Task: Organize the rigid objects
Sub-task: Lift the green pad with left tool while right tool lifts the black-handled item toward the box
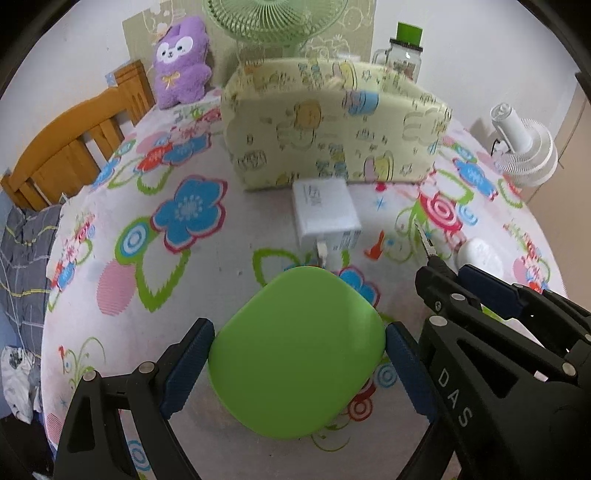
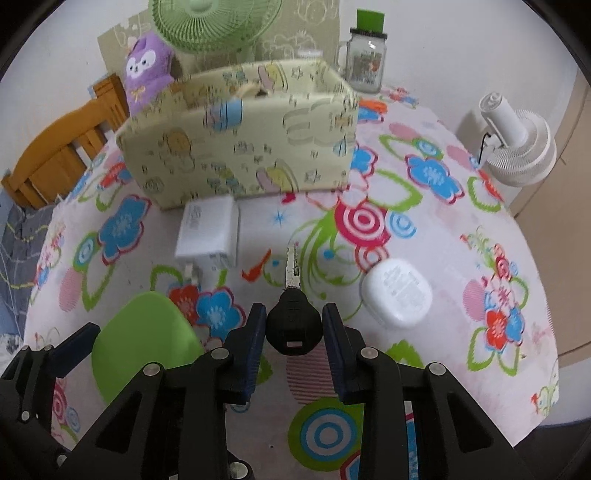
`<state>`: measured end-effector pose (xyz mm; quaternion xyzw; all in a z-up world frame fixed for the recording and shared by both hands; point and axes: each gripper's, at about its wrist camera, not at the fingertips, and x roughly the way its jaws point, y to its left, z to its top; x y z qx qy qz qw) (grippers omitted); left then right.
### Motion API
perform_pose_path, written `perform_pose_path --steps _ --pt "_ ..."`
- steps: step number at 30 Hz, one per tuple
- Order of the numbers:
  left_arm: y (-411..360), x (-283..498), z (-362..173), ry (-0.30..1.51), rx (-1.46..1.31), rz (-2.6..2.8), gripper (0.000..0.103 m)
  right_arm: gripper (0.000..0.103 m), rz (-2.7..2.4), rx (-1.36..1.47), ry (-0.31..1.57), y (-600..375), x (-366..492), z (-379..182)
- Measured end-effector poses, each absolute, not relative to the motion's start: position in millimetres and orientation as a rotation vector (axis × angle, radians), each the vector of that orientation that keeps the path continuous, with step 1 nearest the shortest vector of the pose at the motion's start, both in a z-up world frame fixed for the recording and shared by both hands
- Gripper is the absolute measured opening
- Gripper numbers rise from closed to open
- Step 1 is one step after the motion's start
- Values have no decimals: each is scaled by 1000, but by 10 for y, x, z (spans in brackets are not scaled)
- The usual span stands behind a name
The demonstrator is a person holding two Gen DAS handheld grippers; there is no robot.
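Note:
A green rounded-square case [image 1: 295,354] lies on the flowered tablecloth with my left gripper [image 1: 299,365] around it, its blue pads against the case's two sides. In the right wrist view the case [image 2: 144,339] sits at lower left. My right gripper [image 2: 294,332] holds its pads tight against both sides of the black head of a key [image 2: 293,321], whose blade points away along the cloth. Ahead lie a white charger [image 2: 208,230] and a white rounded case [image 2: 397,297]. Behind them stands an open yellow patterned fabric box [image 2: 240,147].
Behind the box stand a green fan [image 2: 207,22], a purple plush toy [image 2: 147,70] and a glass jar with a green lid [image 2: 365,59]. A white fan [image 2: 517,144] stands beyond the table's right edge. A wooden chair [image 1: 74,147] is at the left.

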<state>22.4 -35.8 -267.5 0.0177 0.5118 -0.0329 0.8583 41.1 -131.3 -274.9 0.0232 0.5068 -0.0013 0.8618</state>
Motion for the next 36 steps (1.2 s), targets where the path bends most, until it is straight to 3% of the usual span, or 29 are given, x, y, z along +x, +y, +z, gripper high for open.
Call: perform_pose_path --steps 36 --pt "-447 297 -1494 931 15 -40 94 34 -14 72 891 -1440 458 -1479"
